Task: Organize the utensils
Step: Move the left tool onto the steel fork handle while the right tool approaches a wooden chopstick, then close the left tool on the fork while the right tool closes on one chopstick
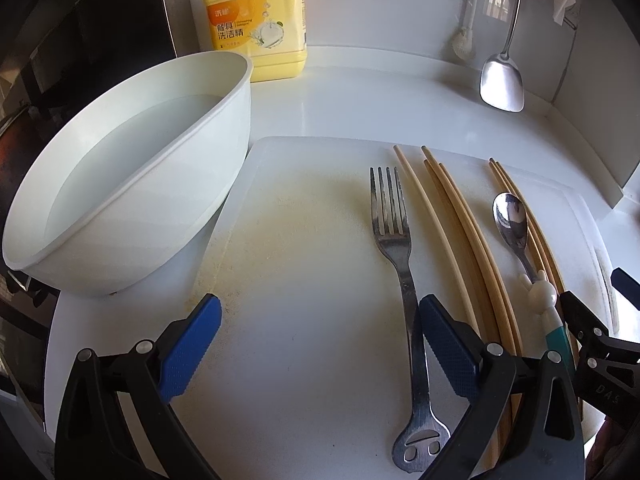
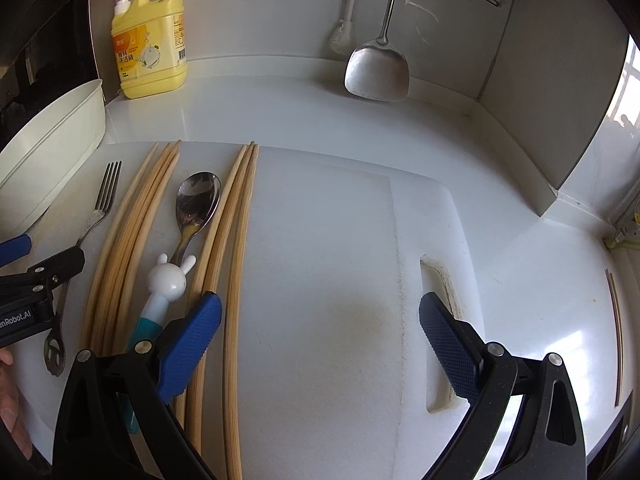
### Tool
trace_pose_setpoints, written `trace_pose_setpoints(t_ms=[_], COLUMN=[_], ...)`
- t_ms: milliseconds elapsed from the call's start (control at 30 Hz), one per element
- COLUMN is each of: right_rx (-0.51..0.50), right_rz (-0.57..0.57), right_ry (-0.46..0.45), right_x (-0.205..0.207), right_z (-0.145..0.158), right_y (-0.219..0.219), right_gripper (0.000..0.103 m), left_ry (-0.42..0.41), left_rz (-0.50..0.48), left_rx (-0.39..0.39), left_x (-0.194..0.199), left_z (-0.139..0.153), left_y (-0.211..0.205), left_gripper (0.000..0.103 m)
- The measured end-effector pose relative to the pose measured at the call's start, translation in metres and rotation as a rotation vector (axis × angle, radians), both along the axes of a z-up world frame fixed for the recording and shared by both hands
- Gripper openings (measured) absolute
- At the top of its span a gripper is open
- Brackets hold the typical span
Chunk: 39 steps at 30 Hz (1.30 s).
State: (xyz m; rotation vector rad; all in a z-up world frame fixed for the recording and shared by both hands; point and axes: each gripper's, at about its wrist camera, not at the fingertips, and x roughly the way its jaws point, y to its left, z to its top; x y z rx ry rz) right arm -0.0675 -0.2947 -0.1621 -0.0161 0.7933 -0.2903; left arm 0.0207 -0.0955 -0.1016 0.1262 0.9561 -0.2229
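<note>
On the white cutting board [image 1: 304,320] we hold both tongs spread wide, nothing between their blue pads. Our left tongs [image 1: 320,340] hover over bare board, the right pad just above the fork [image 1: 400,248] handle. Beside the fork lie the chopsticks [image 1: 452,232] in two loose bundles, and between those bundles rests the spoon [image 2: 196,208] with its white rabbit handle. Our right tongs [image 2: 320,340] hang over the empty right half of the board, the left pad over the right-hand chopsticks.

A white bowl [image 1: 132,184] crowds the board's left edge, standing on the table [image 1: 360,100]. Behind it stands a yellow soap bottle [image 1: 256,20]; a steel spatula [image 2: 378,68] and a white brush [image 2: 344,20] hang against the back wall.

Both tongs cover the near ends of the chopsticks and the spoon handle. One thin stick [image 2: 616,328] lies far right, hard to make out
</note>
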Motion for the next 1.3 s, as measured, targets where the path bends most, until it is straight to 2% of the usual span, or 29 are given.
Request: trace_pose_setpoints(t_ms=[300,567,767,833,900,1000,1100,1133,1167,1300], right_rx=[-0.011,0.009,0.013,0.014,0.025,0.043,0.055,0.056,0.065,0.061], right_rz=[-0.052,-0.031,-0.011,-0.006,-0.003,-0.001,0.01,0.013,0.025,0.074], right_ry=[-0.003,-0.001,-0.018,-0.024,-0.029,-0.025,-0.017,-0.016,-0.017,-0.013], right_x=[-0.001,0.007,0.012,0.012,0.012,0.014,0.017,0.017,0.018,0.021], right_z=[0.0,0.0,0.0,0.0,-0.001,0.0,0.0,0.0,0.0,0.003], right_y=[-0.016,-0.016,-0.015,-0.015,-0.016,-0.017,-0.017,-0.017,-0.016,-0.009], right_gripper=[0.094,0.094,0.093,0.093,0.092,0.092,0.092,0.089,0.087,0.073], left_ry=[0.006,0.019,0.001,-0.014,-0.027,-0.039,-0.037,-0.037,-0.036,-0.038], left_rz=[0.015,0.026,-0.001,-0.017,-0.044,-0.075,-0.083,-0.082,-0.083,-0.085], left_rx=[-0.014,-0.021,-0.026,-0.03,-0.034,-0.037,-0.044,-0.044,-0.046,-0.046], left_x=[0.003,0.015,0.008,0.003,-0.002,-0.007,-0.006,-0.005,-0.004,-0.004], left_z=[-0.001,-0.001,0.0,0.001,0.004,0.006,0.008,0.008,0.009,0.009], left_y=[0.009,-0.002,-0.007,-0.009,-0.014,-0.02,-0.022,-0.022,-0.022,-0.022], left_gripper=[0.098,0.098,0.095,0.087,0.07,0.053,0.039,0.037,0.03,0.027])
